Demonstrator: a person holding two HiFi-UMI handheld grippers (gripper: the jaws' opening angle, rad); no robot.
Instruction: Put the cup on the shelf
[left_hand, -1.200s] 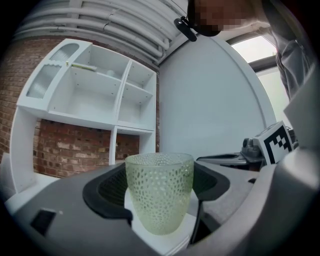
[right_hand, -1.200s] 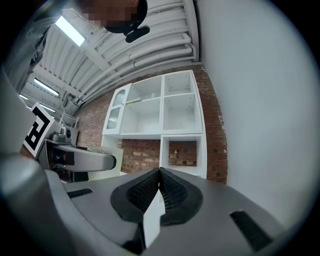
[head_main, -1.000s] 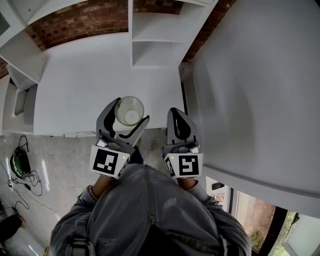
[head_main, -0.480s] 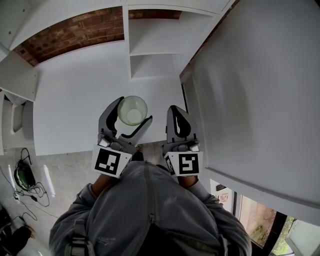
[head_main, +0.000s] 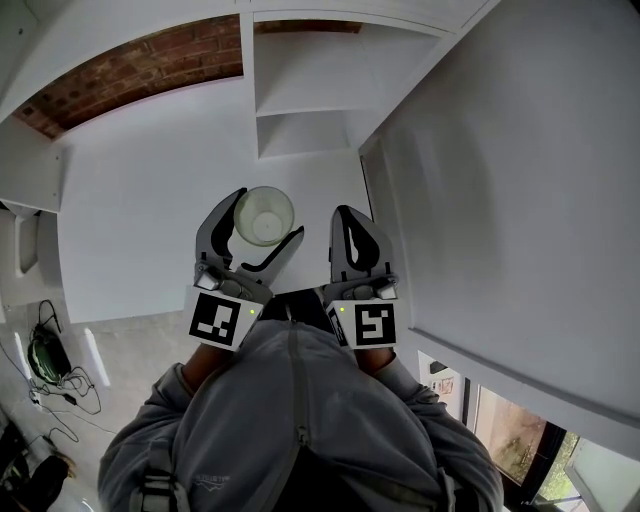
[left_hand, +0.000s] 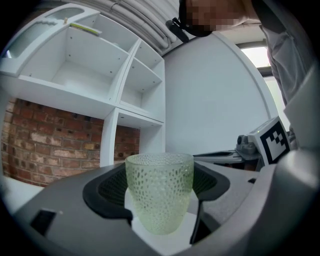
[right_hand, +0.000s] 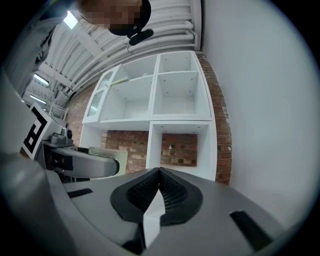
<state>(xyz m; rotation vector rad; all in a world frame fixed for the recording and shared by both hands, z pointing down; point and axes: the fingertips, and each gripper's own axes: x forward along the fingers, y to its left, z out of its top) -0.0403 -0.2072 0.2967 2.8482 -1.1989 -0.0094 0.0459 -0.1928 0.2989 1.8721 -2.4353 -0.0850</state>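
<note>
Grey hoodie (head_main: 290, 420) is nearest, with both claws poking out level in front of it. The left claw (head_main: 264, 220) is clamped on the bumpy greenish cup (left_hand: 160, 192), which is held upright between its pads over the near edge of the white desk (head_main: 140, 220). The right claw (right_hand: 159, 172) is pinched closed on itself, just beside the left one. Beyond them is the white shelf (head_main: 300, 95), with the brick wall (head_main: 130, 65) behind it.

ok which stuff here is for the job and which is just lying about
Job: pale green dimpled glass cup, gripped in left hand-held gripper; white cubby shelf unit.
Not in it: shut, empty right hand-held gripper; white tabletop; black cables on floor.
</note>
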